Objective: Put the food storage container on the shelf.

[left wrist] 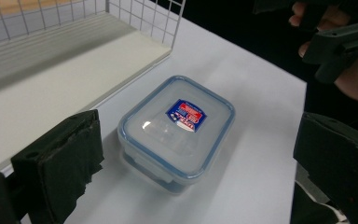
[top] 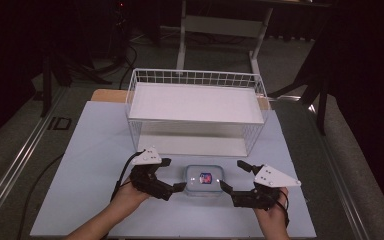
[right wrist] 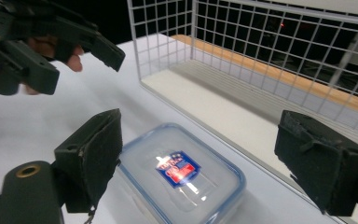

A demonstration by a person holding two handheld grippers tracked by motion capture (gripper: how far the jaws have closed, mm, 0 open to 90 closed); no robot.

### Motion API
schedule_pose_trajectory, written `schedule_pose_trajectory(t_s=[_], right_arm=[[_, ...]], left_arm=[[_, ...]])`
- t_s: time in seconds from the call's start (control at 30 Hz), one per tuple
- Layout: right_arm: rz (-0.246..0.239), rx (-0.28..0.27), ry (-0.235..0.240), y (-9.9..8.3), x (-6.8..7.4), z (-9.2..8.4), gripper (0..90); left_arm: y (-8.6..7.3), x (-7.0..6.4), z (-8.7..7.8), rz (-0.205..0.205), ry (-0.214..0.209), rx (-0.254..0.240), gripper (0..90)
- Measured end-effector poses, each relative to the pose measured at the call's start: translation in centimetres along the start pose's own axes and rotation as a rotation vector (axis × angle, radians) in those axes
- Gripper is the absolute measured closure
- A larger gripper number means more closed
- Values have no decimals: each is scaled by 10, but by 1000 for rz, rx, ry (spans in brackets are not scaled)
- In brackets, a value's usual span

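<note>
A small clear plastic box [top: 205,179] with a blue-rimmed lid and a red and blue label lies on the white table, just in front of the wire basket. My left gripper [top: 174,174] stands open at its left side and my right gripper [top: 234,175] stands open at its right, neither touching it. In the left gripper view the box [left wrist: 177,128] lies ahead between the wide-apart jaws of my left gripper [left wrist: 198,135]. In the right gripper view the box [right wrist: 182,172] sits low between the spread jaws of my right gripper [right wrist: 205,149].
A white wire basket [top: 196,80] with a flat white shelf inside stands at the table's middle back, close behind the box. The white table top [top: 90,165] stretches to both sides. A desk frame [top: 220,30] stands on the dark floor beyond.
</note>
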State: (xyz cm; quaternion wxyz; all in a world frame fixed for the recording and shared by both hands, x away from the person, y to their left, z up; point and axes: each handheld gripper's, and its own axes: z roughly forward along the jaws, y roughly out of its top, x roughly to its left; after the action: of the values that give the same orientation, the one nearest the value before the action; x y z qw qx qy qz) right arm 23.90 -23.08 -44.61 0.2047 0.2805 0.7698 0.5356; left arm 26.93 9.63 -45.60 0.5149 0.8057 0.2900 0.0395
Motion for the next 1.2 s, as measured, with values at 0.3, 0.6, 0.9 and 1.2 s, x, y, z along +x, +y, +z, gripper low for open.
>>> schedule_pose_trajectory(t_s=[0.3,0.6,0.9,1.2], right_arm=[[54,105,0,5,-7,6,115],[85,160,-28,7,-13,9,106],[301,237,-21,-8,-30,31,105],[581,364,68,-31,-48,53,112]], left_arm=[[10,0,19,-43,-30,30,23],[17,3,30,-96,-21,52,23],[8,18,46,-187,-18,84,23],[-9,39,62,-405,-31,123,61]])
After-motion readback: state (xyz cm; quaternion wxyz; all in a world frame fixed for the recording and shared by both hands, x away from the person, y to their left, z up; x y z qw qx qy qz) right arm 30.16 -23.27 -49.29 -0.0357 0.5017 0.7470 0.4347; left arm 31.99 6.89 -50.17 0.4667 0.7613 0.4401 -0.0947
